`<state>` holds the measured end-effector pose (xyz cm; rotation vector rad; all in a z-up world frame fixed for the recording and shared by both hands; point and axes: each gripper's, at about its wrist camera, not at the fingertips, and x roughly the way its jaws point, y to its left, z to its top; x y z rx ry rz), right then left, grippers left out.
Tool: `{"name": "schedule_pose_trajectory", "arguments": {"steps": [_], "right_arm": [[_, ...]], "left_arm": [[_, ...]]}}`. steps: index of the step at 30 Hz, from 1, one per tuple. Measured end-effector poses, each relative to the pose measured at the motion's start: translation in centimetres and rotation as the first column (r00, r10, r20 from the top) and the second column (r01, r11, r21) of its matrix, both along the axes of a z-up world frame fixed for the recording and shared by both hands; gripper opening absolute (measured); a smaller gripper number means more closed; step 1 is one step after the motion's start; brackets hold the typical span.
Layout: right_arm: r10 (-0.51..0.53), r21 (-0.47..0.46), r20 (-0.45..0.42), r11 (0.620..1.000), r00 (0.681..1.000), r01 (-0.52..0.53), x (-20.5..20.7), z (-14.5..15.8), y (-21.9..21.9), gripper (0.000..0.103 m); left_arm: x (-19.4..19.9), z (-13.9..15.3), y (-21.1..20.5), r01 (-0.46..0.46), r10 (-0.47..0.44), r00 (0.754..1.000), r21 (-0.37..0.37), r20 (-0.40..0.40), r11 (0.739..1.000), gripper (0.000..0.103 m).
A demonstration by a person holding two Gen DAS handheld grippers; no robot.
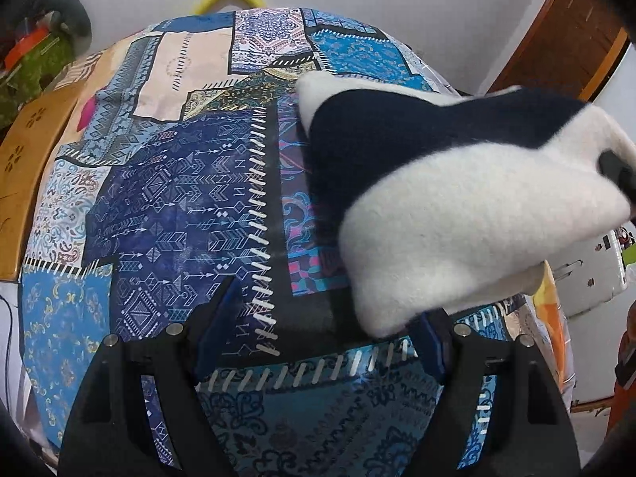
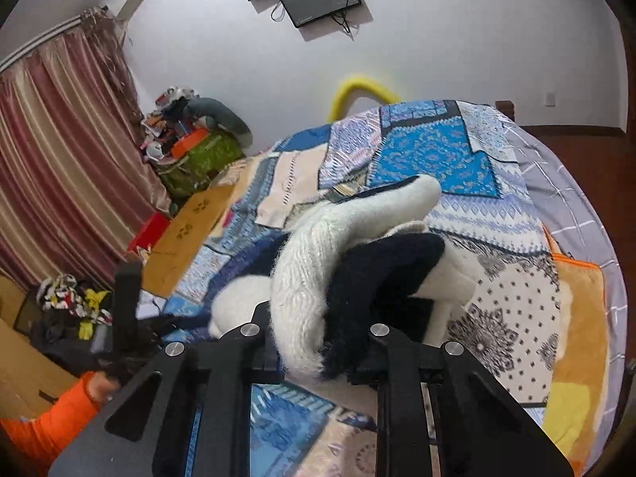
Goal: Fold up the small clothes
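Left wrist view: the left gripper (image 1: 318, 330), jaws wide and empty, hovers at lower centre over the patchwork bedspread (image 1: 167, 198). A white and navy knitted garment (image 1: 457, 198) hangs at right, its long axis running from upper left to lower right.

Right wrist view: the right gripper (image 2: 318, 357) pinches the garment's edge (image 2: 314, 278) at centre. The cloth trails away toward the upper right. Best to lift evenly and keep the pinch firm.

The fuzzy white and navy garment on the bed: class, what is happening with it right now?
A person folding small clothes holds a gripper in each hand. The right gripper is shut on the fuzzy white and navy knitted garment, lifting one end off the blue patchwork bedspread. The left gripper hangs open beside it, holding nothing.
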<state>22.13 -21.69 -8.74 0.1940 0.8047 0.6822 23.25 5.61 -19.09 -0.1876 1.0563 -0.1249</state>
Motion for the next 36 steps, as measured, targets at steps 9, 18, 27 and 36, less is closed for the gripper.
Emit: {"name": "schedule_pose_trajectory", "arguments": {"steps": [9, 18, 27, 36], "right_arm": [[-0.053, -0.011, -0.127, 0.999, 0.990, 0.052, -0.4, -5.0, -2.3, 0.019], [-0.067, -0.025, -0.146, 0.998, 0.987, 0.064, -2.2, -5.4, -3.9, 0.031], [-0.097, -0.123, -0.029, 0.988, 0.995, 0.093, -2.9, -2.8, -4.4, 0.053], [-0.156, -0.077, 0.002, 0.985, 0.988, 0.155, -1.0, -1.1, -5.0, 0.084]], "left_arm": [[-1.2, 0.0, 0.0, 0.014, -0.013, 1.000, 0.022, -0.014, 1.000, 0.080], [-2.8, 1.9, 0.6, 0.031, -0.032, 0.999, 0.104, 0.011, 0.994, 0.080], [-3.3, 5.7, 1.1, -0.003, -0.013, 0.994, 0.147, 0.109, 0.989, 0.080], [-1.2, 8.8, -0.6, 0.005, -0.040, 0.979, 0.171, 0.202, 0.985, 0.090]]}}
